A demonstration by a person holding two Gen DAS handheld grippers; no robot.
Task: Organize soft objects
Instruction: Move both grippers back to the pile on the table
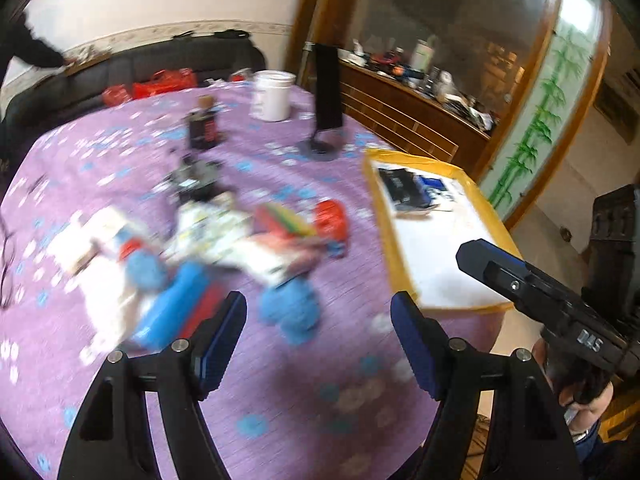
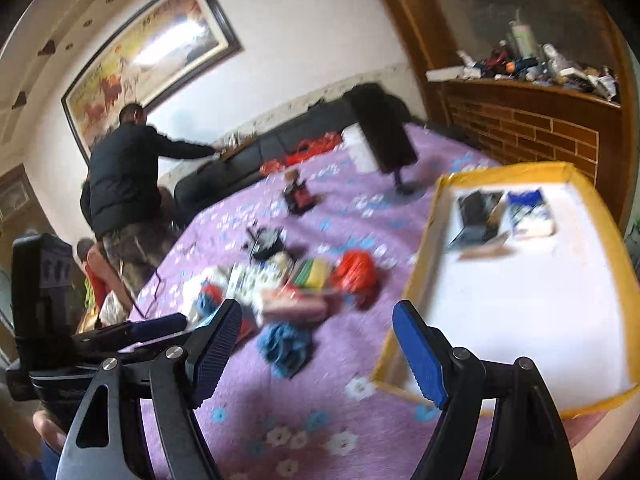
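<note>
Hovering above a table draped in a purple flowered cloth (image 1: pixel 280 400), the left gripper (image 1: pixel 318 344) has its blue-padded jaws spread apart with nothing between them — only cloth shows in the gap. The right gripper (image 2: pixel 316 344) is likewise parted and empty; in the left wrist view it reaches in from the right, over the near corner of the tray.

The soft things lie in a blurred heap (image 1: pixel 208 248) near the middle of the cloth: a blue knitted piece (image 2: pixel 284 348) closest to the grippers, a red bundle (image 2: pixel 356 276) at the far right of the pile, a striped yellow-green item (image 2: pixel 312 274), and some white and patterned pieces whose shapes the blur hides. None of them is touched by either tool.

To the right of the heap sits a shallow white tray with a yellow rim (image 2: pixel 424 256), at the table's edge; two flat items — one dark, one blue and white — lie at its far end.

Farther back on the cloth stand a white tub (image 1: pixel 274 96), a dark bottle (image 1: pixel 204 124) and a black stand (image 1: pixel 326 100). A person in a dark jacket (image 2: pixel 120 176) leans over the sofa behind.
</note>
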